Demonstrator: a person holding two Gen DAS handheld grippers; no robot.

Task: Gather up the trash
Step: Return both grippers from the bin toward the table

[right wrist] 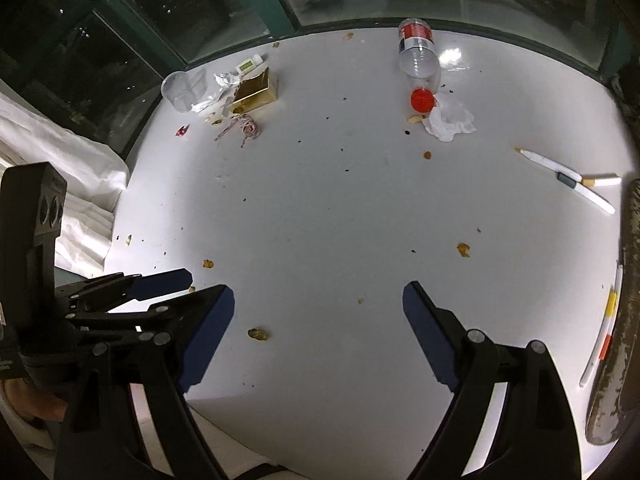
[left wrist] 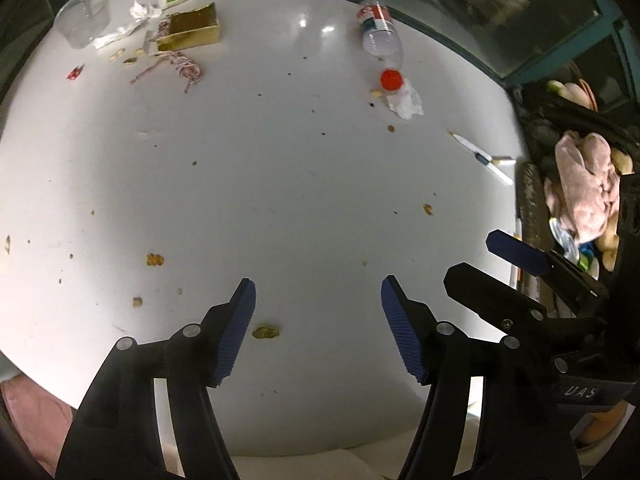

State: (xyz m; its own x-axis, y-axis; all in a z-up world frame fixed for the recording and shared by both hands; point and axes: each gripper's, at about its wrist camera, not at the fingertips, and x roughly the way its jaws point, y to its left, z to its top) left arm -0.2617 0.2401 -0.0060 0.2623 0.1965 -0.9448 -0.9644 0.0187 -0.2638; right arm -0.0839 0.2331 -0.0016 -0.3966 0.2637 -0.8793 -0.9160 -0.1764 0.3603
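1. The trash lies scattered over the white desk (right wrist: 320,208): a plastic bottle (right wrist: 418,60) on its side near the far edge, its red cap (right wrist: 422,100) touching a crumpled tissue (right wrist: 450,120).
2. At the far left sit a clear cup (right wrist: 180,90), a gold box (right wrist: 256,90), tangled string (right wrist: 240,128) and a small tube (right wrist: 249,65); a pen (right wrist: 568,180) lies far right, with a cigarette-like stub beside it, though that is hard to make out.
3. The bottle looks empty, so it is probably light, smooth and apt to roll; pinching across the neck just behind the cap seems safest.
4. The tissue is soft and will crush; take it from above at its bunched middle.
5. The left claw (left wrist: 318,324) is spread wide and holds nothing, low over the near edge, a crumb (left wrist: 266,332) between its fingers.
6. The right claw (right wrist: 318,332) is likewise spread and empty, just beside the left, both pointing across the desk.
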